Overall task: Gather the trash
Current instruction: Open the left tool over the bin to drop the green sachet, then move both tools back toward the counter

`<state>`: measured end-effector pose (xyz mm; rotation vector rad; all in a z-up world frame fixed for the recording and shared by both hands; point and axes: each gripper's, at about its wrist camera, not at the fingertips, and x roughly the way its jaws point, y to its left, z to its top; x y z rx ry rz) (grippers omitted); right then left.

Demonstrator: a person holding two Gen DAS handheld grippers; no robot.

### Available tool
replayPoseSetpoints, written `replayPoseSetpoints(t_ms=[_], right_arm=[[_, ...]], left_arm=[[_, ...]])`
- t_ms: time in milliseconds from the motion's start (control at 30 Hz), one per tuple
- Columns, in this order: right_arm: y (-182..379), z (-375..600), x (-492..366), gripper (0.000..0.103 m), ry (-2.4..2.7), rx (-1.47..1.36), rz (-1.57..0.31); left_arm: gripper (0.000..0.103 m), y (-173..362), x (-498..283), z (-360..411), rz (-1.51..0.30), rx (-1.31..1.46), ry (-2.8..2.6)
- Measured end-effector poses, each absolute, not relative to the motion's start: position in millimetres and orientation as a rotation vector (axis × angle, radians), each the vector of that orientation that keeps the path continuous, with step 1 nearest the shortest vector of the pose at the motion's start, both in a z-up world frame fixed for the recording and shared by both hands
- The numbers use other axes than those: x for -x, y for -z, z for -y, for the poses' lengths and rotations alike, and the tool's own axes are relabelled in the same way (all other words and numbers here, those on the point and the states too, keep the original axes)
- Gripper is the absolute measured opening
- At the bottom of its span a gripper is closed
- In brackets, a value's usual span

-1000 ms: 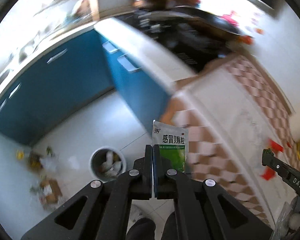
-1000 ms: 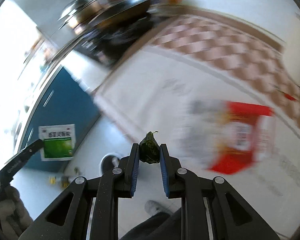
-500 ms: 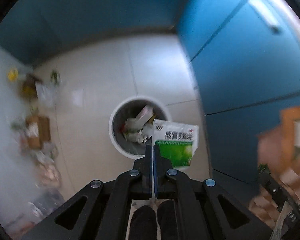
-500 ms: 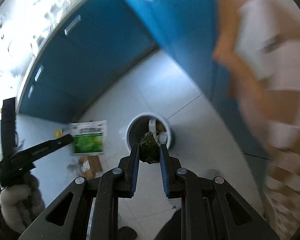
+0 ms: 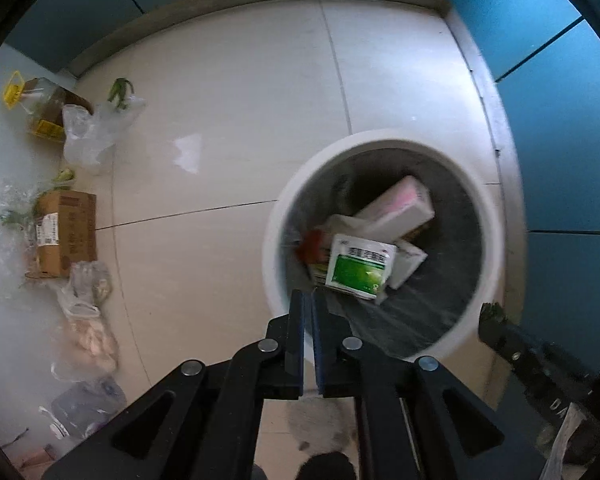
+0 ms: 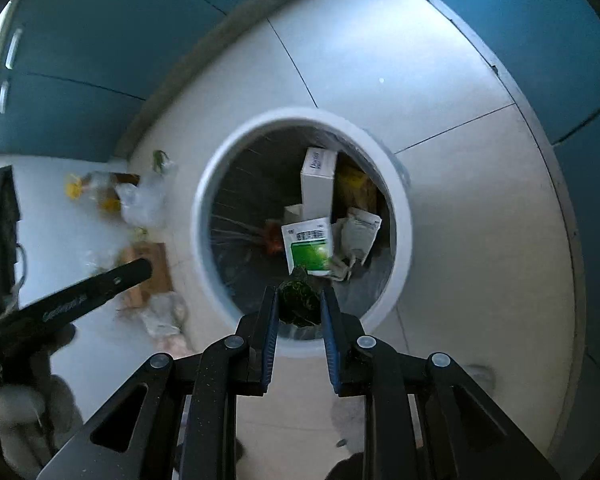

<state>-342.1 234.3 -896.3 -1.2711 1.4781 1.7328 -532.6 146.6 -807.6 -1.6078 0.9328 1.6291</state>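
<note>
— What have your tongs got at the moment?

— My left tongs [image 5: 309, 312] are just parting, only a thin slit between the pads, and nothing is in them. The green-and-white sachet [image 5: 359, 267] lies loose in the white bin [image 5: 274, 240], on top of the boxes there. My right tongs [image 6: 300, 304] hang over the bin's near rim with a dark green crumpled scrap [image 6: 300, 294] between the pads; the jaws are easing apart, and the scrap looks to touch the left pad only, with a gap on the right.

— How does that scrap handle?

— Light and soft, I'd judge, something leafy or wadded that gives under the pads and springs back. It won't break. It may cling to a pad rather than fall cleanly, so I'd open wide directly above the bin's mouth.

— And what's left on the floor?

— A cardboard box [image 5: 66, 234], stiff and light; I'd take it by an edge or flap. The clear plastic bags [image 5: 90, 136] are limp and slippery, best pinched where the film bunches. The bottle with the yellow handle [image 5: 40, 104] I'd take by its neck or handle.
</note>
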Motion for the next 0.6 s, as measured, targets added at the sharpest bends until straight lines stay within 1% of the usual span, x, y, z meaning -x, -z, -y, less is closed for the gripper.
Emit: replayPoseSetpoints(t_ms=[33, 67, 100, 133, 167, 233, 267, 300, 333, 367, 400, 433, 600], right_arm=[[904, -235, 348, 0.033, -1.735, 1.295, -1.480], [905, -233, 352, 0.042, -1.732, 1.313, -1.462], [906, -233, 355, 0.054, -1.732, 1.328, -1.433], [903, -233, 356, 0.058, -1.743, 1.324, -1.426], [900, -233, 356, 0.061, -1.750, 1.328, -1.414], [892, -239, 357, 0.076, -1.751, 1.346, -1.368], [889, -244, 359, 0.079, -1.753, 1.354, -1.346], [880, -243, 359, 0.086, -1.752, 1.372, -1.303], [868, -245, 358, 0.095, -1.748, 1.387, -1.265], [860, -245, 357, 0.100, -1.741, 1.402, -1.231], [852, -245, 357, 0.103, -1.730, 1.418, -1.190], [838, -243, 356, 0.103, -1.718, 1.443, -1.124], [771, -235, 348, 0.103, -1.691, 1.478, -0.988]], left_arm=[[0.013, 808, 533, -145, -0.947, 1.607, -1.660], [0.043, 805, 535, -141, -0.944, 1.598, -1.682], [0.092, 806, 536, -141, -0.944, 1.597, -1.689], [0.103, 801, 537, -137, -0.940, 1.600, -1.699], [0.103, 796, 537, -136, -0.939, 1.594, -1.711], [0.103, 784, 536, -133, -0.952, 1.575, -1.732], [0.103, 774, 535, -131, -0.952, 1.563, -1.742], [0.103, 764, 533, -130, -0.953, 1.553, -1.749], [0.103, 758, 532, -129, -0.961, 1.544, -1.759], [0.103, 747, 531, -128, -0.962, 1.534, -1.766], [0.103, 736, 529, -126, -0.957, 1.535, -1.771], [0.103, 720, 527, -124, -0.958, 1.523, -1.784], [0.103, 651, 517, -110, -0.943, 1.486, -1.813]])
